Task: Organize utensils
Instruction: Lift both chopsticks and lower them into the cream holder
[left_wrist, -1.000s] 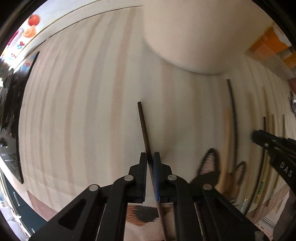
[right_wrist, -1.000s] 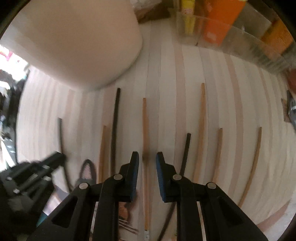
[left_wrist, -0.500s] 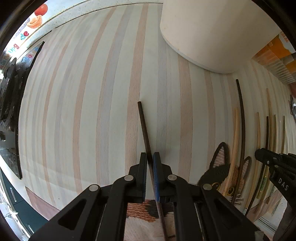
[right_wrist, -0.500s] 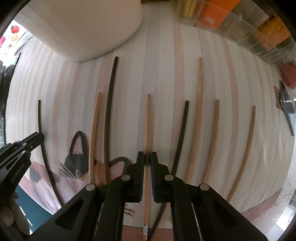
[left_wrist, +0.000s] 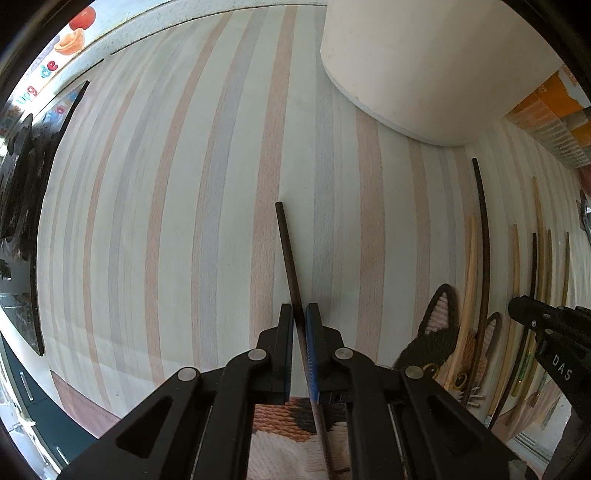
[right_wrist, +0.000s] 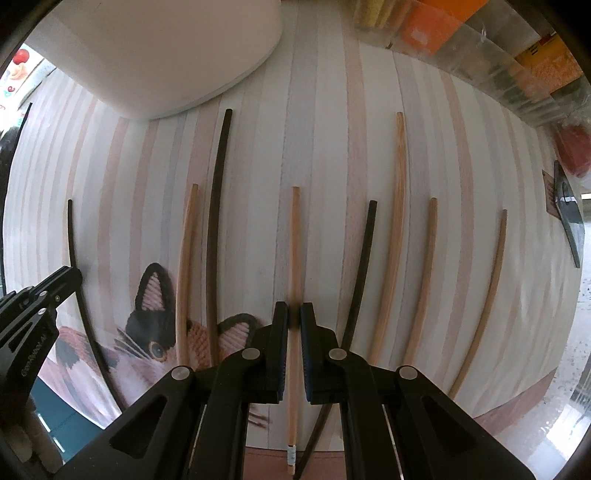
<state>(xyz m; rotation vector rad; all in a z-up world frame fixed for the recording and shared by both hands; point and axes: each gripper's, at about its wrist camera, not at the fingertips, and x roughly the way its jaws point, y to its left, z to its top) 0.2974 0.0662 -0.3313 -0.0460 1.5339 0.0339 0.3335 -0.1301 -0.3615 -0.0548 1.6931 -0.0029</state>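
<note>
My left gripper (left_wrist: 299, 308) is shut on a dark chopstick (left_wrist: 287, 251) and holds it just over the striped mat (left_wrist: 184, 221), its tip pointing away. My right gripper (right_wrist: 294, 308) is shut on a light wooden chopstick (right_wrist: 294, 236) in the middle of a row. Several other dark and wooden chopsticks lie side by side on the mat, such as a long dark one (right_wrist: 216, 206) and a long wooden one (right_wrist: 397, 206). The left gripper (right_wrist: 40, 295) shows at the left edge of the right wrist view; the right gripper (left_wrist: 546, 325) shows at the right of the left wrist view.
A large white round container (left_wrist: 424, 62) stands at the far edge of the mat, also in the right wrist view (right_wrist: 159, 51). A cat picture (right_wrist: 155, 332) is woven into the mat's near side. Clear bins with orange packets (right_wrist: 498, 48) line the back right.
My right gripper has closed on the light wooden chopstick; it was open a second ago. Both views have drawn back from the white container. My left gripper keeps its hold on the dark chopstick.
</note>
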